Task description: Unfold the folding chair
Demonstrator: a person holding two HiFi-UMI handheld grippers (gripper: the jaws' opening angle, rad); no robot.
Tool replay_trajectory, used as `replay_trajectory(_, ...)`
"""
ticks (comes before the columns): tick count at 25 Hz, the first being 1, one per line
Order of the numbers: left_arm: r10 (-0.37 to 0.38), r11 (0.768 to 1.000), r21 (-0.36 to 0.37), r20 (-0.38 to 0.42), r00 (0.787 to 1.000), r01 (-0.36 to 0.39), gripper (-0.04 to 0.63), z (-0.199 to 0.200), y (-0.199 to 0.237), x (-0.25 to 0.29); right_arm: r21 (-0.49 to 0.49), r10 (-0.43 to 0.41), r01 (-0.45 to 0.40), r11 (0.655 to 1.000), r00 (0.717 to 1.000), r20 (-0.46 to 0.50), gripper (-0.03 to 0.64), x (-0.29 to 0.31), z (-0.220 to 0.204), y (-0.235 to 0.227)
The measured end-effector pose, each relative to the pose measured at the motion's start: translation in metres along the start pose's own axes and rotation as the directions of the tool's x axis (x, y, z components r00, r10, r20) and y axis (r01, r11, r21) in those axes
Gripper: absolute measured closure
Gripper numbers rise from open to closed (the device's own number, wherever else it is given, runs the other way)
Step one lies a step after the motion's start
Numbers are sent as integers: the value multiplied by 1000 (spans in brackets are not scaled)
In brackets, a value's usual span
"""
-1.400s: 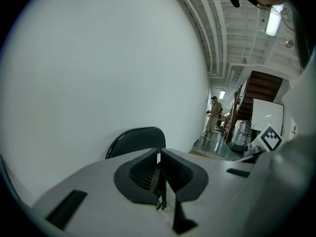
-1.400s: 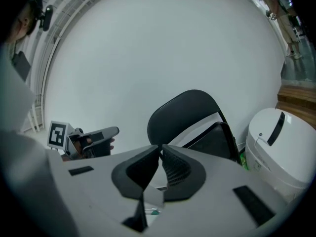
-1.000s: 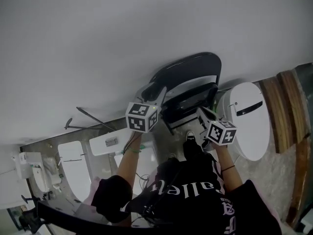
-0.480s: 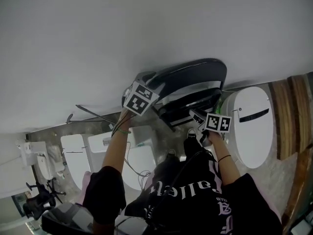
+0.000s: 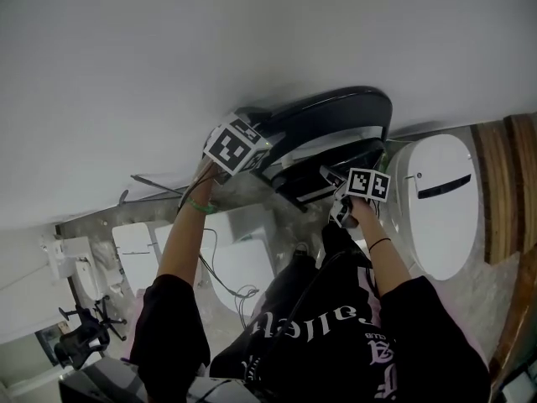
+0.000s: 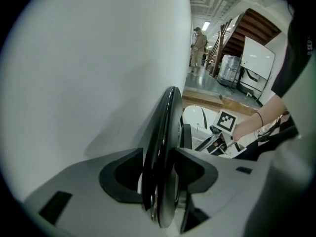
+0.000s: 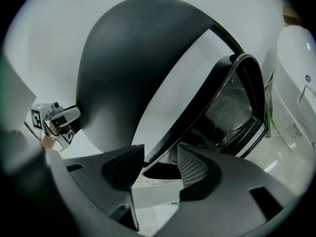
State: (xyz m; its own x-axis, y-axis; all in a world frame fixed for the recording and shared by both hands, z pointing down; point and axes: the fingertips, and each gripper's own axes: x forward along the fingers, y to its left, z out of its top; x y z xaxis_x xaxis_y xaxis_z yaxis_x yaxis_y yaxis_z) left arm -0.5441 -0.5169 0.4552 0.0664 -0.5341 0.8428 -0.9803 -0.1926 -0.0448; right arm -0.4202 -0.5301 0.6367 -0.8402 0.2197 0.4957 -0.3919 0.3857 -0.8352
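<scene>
The folding chair is leaning against the wall. The left hand-held gripper is straddling its back edge and the right hand-held gripper its frame, both with jaws just opening, not clamping.

The left arm reaches up and forward, the right arm beside it; the left gripper points steeply down, jaws just opened, astride the chair edge; the right gripper tilts less, jaws just opening, chair rim between them, unclamped.
</scene>
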Motion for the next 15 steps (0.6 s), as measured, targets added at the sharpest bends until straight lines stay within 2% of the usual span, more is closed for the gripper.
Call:
replay_trajectory(4,22,999,49,-37,999,-20,416,5,1,13,68,3,-4,998,1000,10,424,12,1,-10)
replay_trajectory(8,8,999,37,-70,997,-5,416,6,-2,14,174,3,-13,985,998,60,425,26,18,-21)
replay_trajectory(12,34,999,43,-78,996,-31,416,5,-1,15,224,28,-46,973,996,83,430,33,25,-22)
replay_trajectory(15,22,999,51,-94,995,-17,416,2,-3,17,244,29,-49,969,996,84,497,35,23,-28)
